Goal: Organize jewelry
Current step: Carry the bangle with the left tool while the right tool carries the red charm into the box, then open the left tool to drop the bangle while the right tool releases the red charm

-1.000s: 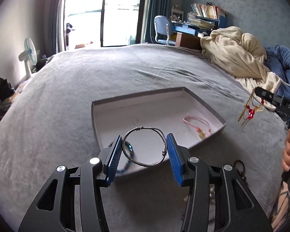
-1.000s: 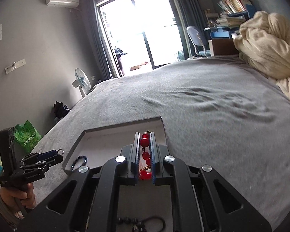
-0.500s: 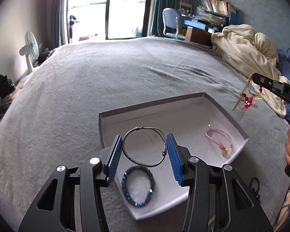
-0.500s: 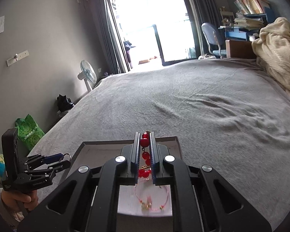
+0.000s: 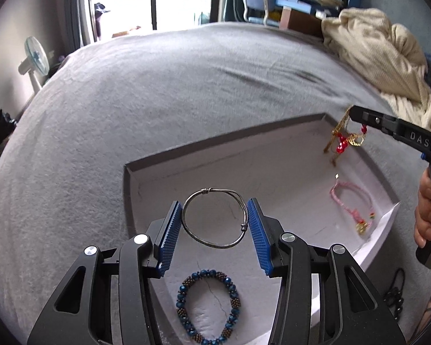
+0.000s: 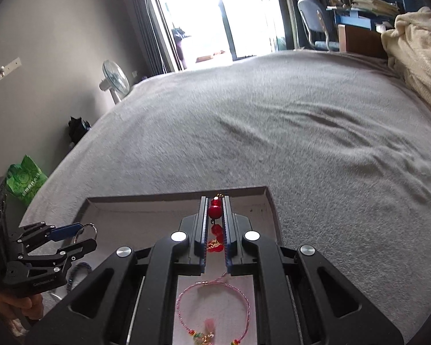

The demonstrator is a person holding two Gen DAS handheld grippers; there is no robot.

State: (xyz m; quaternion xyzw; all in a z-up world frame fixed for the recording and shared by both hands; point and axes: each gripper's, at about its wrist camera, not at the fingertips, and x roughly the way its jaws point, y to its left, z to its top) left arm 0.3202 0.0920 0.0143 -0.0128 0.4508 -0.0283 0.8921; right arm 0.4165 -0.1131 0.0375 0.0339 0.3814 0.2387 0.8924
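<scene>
My left gripper (image 5: 214, 214) is shut on a grey metal bangle (image 5: 215, 218) and holds it over the middle of a shallow grey tray (image 5: 215, 146) on the bed. A blue beaded bracelet (image 5: 208, 306) lies in the tray's near part, and a pink cord bracelet (image 5: 352, 205) lies at its right. My right gripper (image 6: 215, 204) is shut on a red-bead and gold chain piece (image 6: 215, 210), which also shows in the left wrist view (image 5: 343, 141), and holds it above the tray's far right corner. The left gripper (image 6: 84, 234) shows at the left of the right wrist view.
The tray sits on a wide grey bedspread (image 5: 158, 86). A cream blanket (image 5: 379, 54) is heaped at the right. Dark beaded jewelry (image 5: 395, 296) lies on the bed right of the tray. A fan (image 5: 36, 60), a chair (image 5: 255, 0) and a green bag (image 6: 26, 181) stand beyond the bed.
Both grippers have moved forward over the tray with their pieces. The blue bracelet now lies in full view below my left gripper, and the pink bracelet lies under my right gripper.
</scene>
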